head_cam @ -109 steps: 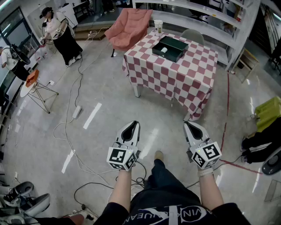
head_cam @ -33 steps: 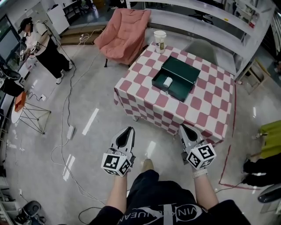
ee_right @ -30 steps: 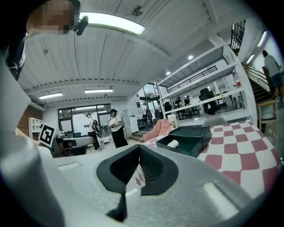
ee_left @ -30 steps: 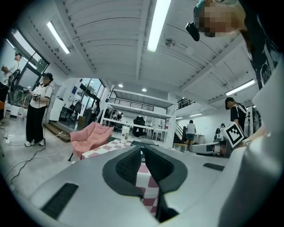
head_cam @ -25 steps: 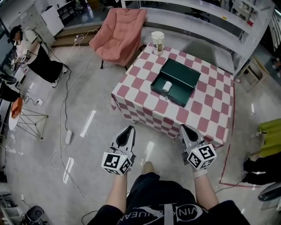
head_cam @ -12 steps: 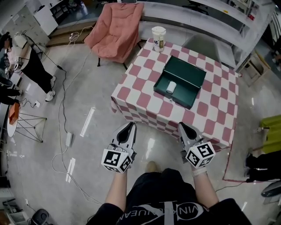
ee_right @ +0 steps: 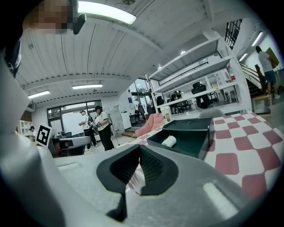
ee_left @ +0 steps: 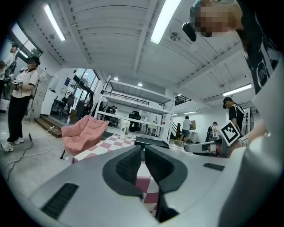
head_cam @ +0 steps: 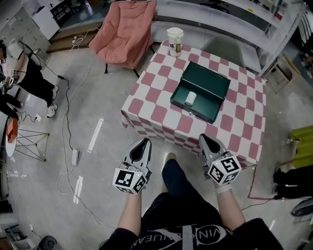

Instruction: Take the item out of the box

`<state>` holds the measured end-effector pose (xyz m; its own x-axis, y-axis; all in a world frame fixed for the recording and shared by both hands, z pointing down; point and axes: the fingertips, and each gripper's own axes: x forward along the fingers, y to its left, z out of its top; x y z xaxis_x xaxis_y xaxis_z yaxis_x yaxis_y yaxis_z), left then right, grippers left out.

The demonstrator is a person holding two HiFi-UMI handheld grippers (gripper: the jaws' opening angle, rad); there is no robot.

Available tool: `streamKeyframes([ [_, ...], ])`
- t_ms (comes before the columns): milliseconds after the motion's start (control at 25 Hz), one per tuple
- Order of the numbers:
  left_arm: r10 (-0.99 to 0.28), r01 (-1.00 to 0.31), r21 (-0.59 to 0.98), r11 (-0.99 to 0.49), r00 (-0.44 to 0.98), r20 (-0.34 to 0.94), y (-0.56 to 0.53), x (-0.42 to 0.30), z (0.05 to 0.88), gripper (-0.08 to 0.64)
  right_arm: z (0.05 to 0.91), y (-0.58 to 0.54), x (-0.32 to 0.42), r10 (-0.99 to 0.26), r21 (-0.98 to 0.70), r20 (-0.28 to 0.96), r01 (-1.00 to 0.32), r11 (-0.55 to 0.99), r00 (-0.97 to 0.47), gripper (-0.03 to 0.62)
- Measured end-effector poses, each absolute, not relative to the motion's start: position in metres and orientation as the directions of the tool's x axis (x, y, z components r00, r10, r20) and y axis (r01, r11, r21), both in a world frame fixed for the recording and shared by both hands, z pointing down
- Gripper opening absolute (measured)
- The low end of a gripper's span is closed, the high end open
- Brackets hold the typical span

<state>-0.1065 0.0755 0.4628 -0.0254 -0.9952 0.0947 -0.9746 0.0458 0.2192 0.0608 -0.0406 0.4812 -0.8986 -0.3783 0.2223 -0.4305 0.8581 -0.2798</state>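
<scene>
A dark green open box (head_cam: 200, 91) sits on the red-and-white checked table (head_cam: 161, 112), with a small white roll (head_cam: 190, 98) lying inside it. In the right gripper view the box (ee_right: 188, 135) and roll (ee_right: 168, 141) lie ahead past the jaws. My left gripper (head_cam: 143, 143) is held out over the floor just short of the table's near edge, jaws together and empty. My right gripper (head_cam: 205, 139) hangs at the table's near edge, also shut on nothing. In the left gripper view the left gripper (ee_left: 143, 150) points level at the table.
A paper cup (head_cam: 174, 41) stands at the table's far corner. A pink armchair (head_cam: 122, 32) is beyond the table to the left, a grey chair (head_cam: 222, 47) behind it. Cables (head_cam: 68, 146) trail on the floor at left, where a person (head_cam: 22, 78) stands. White shelving (head_cam: 234, 14) lines the back.
Over the earlier frames I have walked up to the table; it and the box have come nearer and lower in view. Both grippers stay shut, side by side.
</scene>
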Motion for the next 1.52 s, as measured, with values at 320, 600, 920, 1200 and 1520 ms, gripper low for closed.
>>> streamKeyframes([
  [320, -0.995, -0.979, 0.203, 0.031, -0.012, 0.096, 0.046, -0.139, 0.457, 0.029, 0.473, -0.069, 0.026, -0.398, -0.272, 0.201, -0.441, 0.855, -0.895, 0.006],
  [600, -0.995, -0.976, 0.216, 0.001, 0.020, 0.098, 0.010, -0.164, 0.465, 0.029, 0.486, -0.096, 0.002, -0.419, -0.271, 0.238, -0.474, 0.838, -0.876, 0.006],
  [920, -0.993, -0.979, 0.203, -0.030, 0.052, 0.104, -0.023, -0.188, 0.457, 0.029, 0.484, -0.123, -0.029, -0.435, -0.264, 0.280, -0.504, 0.822, -0.856, 0.006],
  [1200, -0.991, -0.982, 0.182, -0.057, 0.078, 0.109, -0.050, -0.206, 0.454, 0.029, 0.482, -0.142, -0.044, -0.442, -0.268, 0.316, -0.526, 0.807, -0.840, 0.006],
  [1520, -0.987, -0.976, 0.191, -0.104, 0.125, 0.104, -0.079, -0.206, 0.457, 0.029, 0.493, -0.149, -0.047, -0.444, -0.269, 0.352, -0.544, 0.795, -0.824, 0.006],
])
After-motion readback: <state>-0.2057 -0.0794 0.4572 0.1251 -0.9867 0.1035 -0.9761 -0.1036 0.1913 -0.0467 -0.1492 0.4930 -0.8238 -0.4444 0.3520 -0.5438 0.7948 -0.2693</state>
